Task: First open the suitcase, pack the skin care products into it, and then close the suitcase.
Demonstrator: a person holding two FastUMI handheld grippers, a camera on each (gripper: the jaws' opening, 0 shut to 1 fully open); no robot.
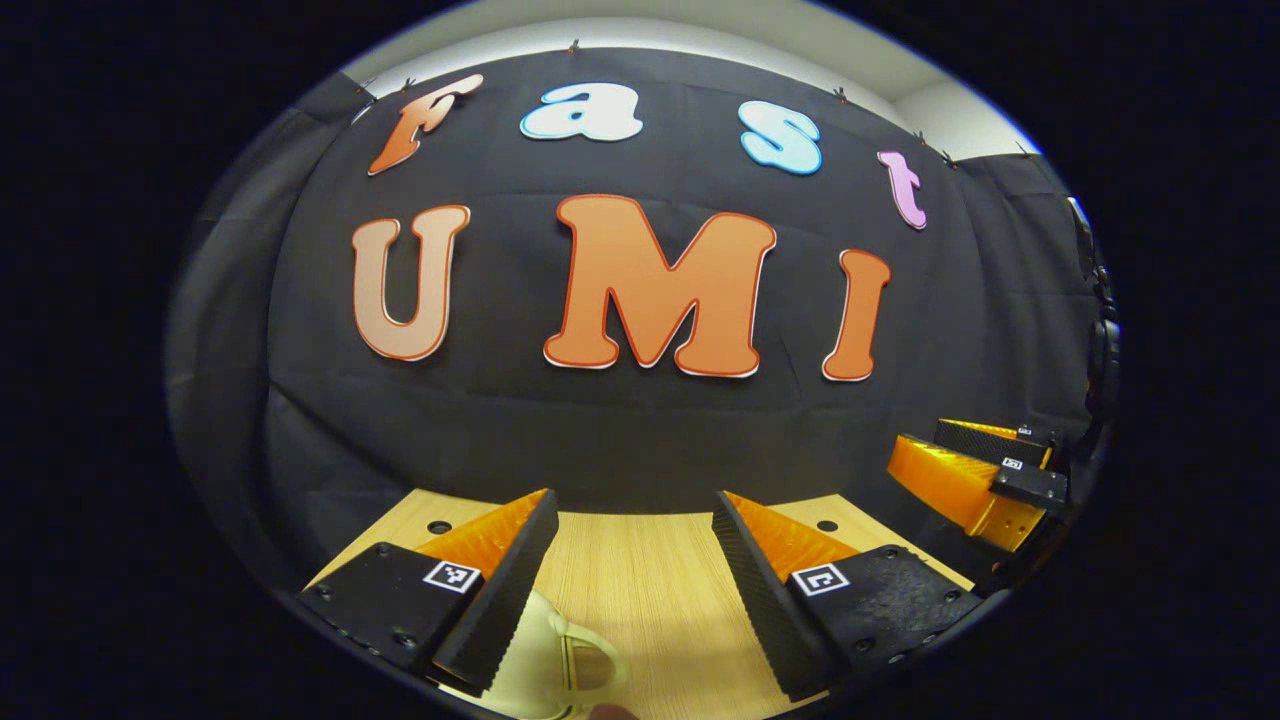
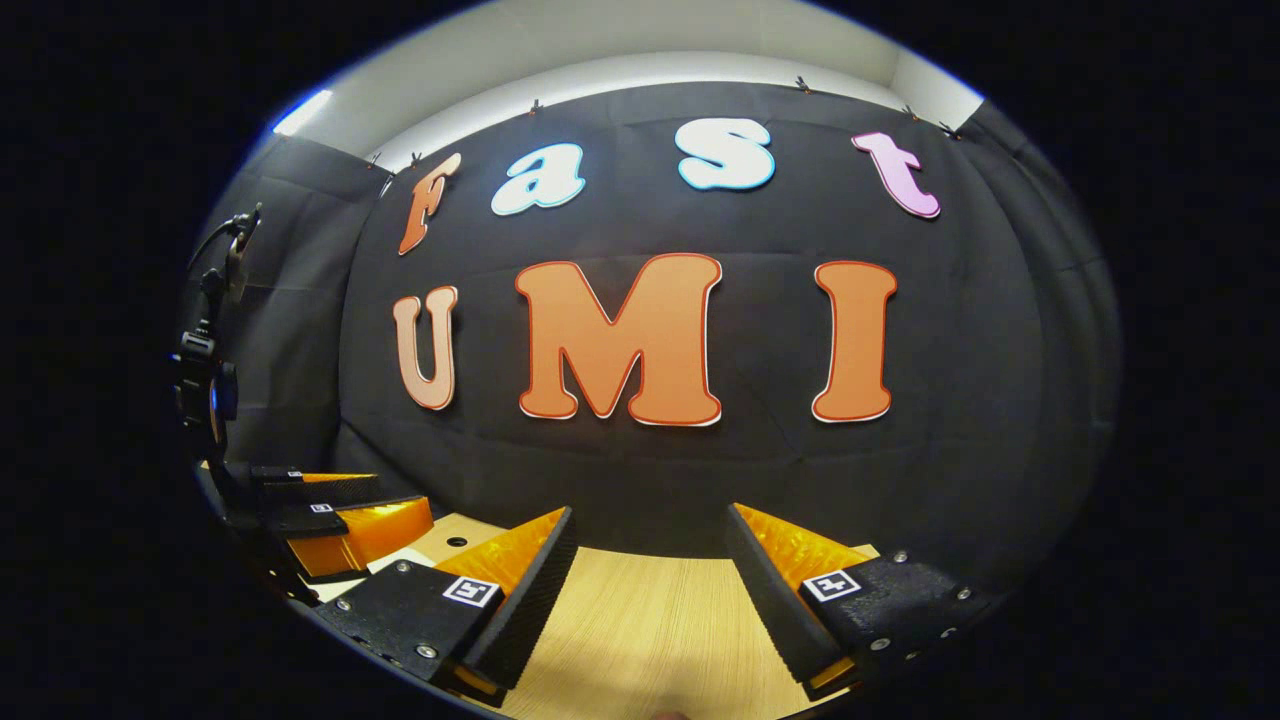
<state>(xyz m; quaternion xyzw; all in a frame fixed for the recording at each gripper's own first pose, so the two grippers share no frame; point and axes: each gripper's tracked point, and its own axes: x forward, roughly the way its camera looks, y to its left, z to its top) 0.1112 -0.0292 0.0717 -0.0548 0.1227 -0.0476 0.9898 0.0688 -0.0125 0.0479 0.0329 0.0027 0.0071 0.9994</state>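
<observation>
A single cream-coloured, smooth plastic object with a looped handle (image 1: 555, 655) — possibly a suitcase handle or a skin-care container, too little of it in view to tell — lies on the pale wood-grain tabletop (image 1: 650, 590) at the very bottom of the left gripper view, just below and inside the left finger of the left gripper (image 1: 635, 520); its long axis cannot be judged. That gripper hangs above it with jaws spread wide and nothing between them, plainly the nearer of the two; the right gripper (image 2: 650, 535) hovers over bare table, likewise agape and empty. Count: one cream object, two grippers, a few small round holes (image 1: 439, 526) in the tabletop. The suitcase step looks not yet begun.
</observation>
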